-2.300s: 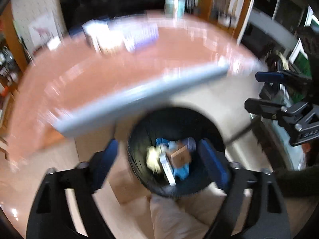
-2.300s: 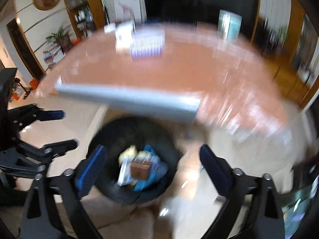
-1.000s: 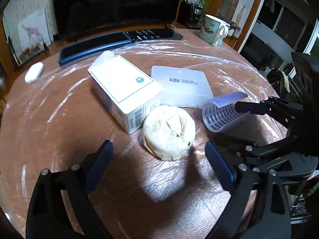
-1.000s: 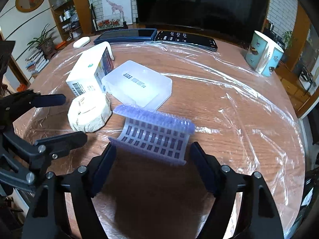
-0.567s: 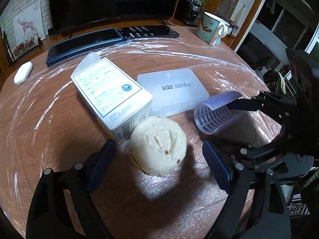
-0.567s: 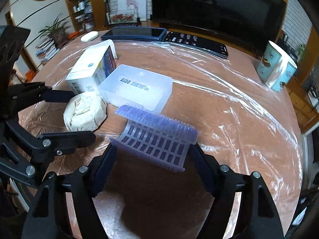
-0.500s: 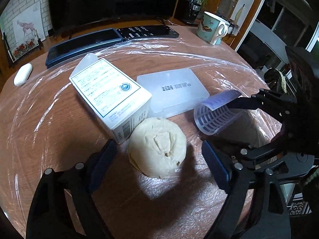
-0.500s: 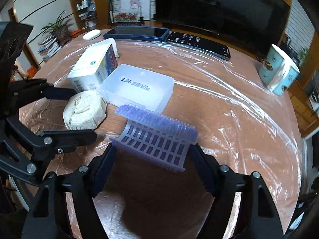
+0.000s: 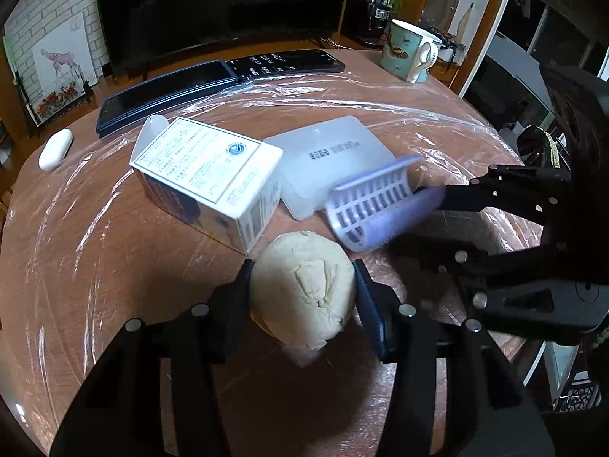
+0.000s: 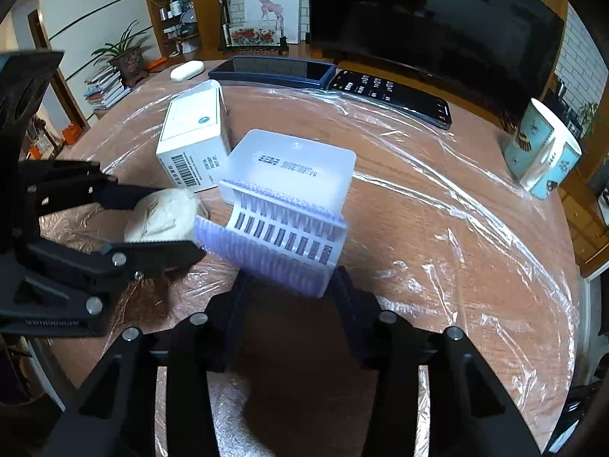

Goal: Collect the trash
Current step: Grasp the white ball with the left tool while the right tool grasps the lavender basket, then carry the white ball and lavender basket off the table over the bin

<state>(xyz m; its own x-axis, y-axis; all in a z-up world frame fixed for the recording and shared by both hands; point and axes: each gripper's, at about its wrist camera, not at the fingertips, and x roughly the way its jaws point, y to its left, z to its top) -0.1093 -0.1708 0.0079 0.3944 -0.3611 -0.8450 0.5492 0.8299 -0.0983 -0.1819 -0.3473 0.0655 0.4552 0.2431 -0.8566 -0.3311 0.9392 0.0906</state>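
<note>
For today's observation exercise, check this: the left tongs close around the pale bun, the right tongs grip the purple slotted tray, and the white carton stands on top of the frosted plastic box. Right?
One slip: the white carton lies on the table beside the frosted plastic box, not on it, as the left wrist view shows. The left tongs do close around the pale bun, and the right tongs grip the purple slotted tray.

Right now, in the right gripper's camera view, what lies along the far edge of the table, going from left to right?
White earbud case → dark blue tray → black phone → teal patterned mug.
</note>
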